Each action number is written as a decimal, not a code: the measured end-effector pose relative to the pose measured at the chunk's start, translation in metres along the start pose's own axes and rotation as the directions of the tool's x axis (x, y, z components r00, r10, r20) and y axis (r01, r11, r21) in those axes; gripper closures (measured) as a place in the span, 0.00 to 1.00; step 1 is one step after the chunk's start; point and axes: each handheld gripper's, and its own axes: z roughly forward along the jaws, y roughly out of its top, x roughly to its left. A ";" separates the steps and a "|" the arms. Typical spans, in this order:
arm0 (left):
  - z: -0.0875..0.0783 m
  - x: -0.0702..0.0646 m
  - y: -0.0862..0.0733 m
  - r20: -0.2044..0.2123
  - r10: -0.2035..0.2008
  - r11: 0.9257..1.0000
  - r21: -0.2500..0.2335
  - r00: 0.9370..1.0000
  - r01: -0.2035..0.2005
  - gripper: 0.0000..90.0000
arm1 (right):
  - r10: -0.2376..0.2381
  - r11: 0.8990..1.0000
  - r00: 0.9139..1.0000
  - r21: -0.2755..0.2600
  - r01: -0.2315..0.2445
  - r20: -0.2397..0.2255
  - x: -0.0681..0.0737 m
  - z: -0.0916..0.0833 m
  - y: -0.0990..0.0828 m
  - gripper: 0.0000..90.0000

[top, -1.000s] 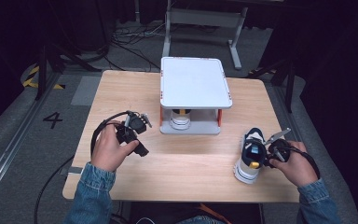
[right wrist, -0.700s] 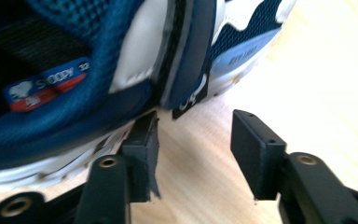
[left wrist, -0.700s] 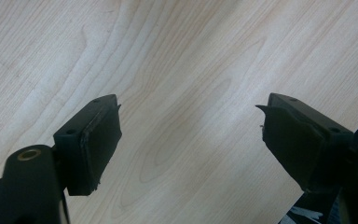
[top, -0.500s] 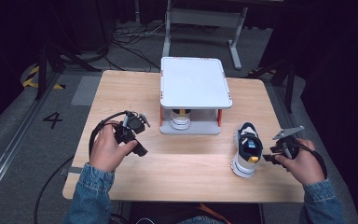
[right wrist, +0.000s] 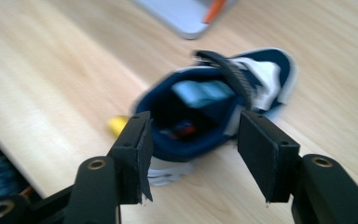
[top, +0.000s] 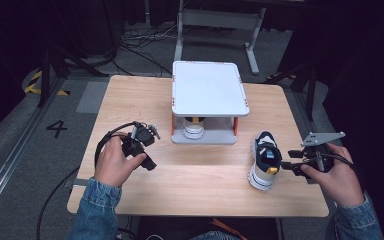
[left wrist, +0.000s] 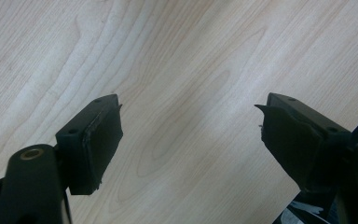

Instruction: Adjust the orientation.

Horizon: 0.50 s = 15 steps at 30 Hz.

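Sneaker (top: 265, 161): navy and white, upright on the tabletop (top: 130, 97), near its right front edge, long axis running fore-and-aft, apart from both claws. Right claw (top: 286, 160): just right of it, nearer hand, jaws just opening, nothing between the pads. Left claw (left wrist: 189, 133): open over bare wood; two-tier stand (top: 207, 89) behind the sneaker shelters a second shoe (top: 194, 127).
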 end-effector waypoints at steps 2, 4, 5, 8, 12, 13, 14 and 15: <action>0.001 0.000 -0.001 0.007 -0.001 1.000 0.004 1.000 0.001 0.23 | -0.028 1.000 0.999 0.001 0.028 -0.039 0.007 0.003 0.005 0.52; 0.000 0.001 -0.001 0.003 -0.004 1.000 0.006 1.000 0.004 0.23 | -0.055 0.998 0.996 0.016 0.056 -0.074 0.015 0.011 0.009 0.52; 0.000 0.001 0.000 0.004 0.002 1.000 0.004 1.000 -0.002 0.23 | -0.064 0.997 0.994 0.027 0.067 -0.084 0.017 0.014 0.009 0.52; 0.002 -0.001 0.004 0.010 0.012 1.000 0.007 1.000 -0.012 0.23 | -0.119 0.987 0.985 0.097 0.131 -0.123 0.028 0.034 0.009 0.51; 0.004 -0.004 0.006 0.019 0.033 0.999 0.015 0.999 -0.033 0.23 | -0.169 0.970 0.978 0.154 0.187 -0.118 0.035 0.055 0.010 0.52; 0.004 -0.004 0.006 0.019 0.034 0.999 0.017 0.999 -0.034 0.23 | -0.174 0.967 0.977 0.167 0.193 -0.119 0.035 0.059 0.010 0.52; 0.004 -0.004 0.006 0.019 0.034 0.999 0.017 0.999 -0.034 0.23 | -0.178 0.964 0.976 0.177 0.198 -0.123 0.035 0.064 0.009 0.51; 0.004 -0.004 0.006 0.018 0.034 0.999 0.017 0.999 -0.035 0.23 | -0.189 0.958 0.972 0.190 0.213 -0.139 0.034 0.071 0.008 0.48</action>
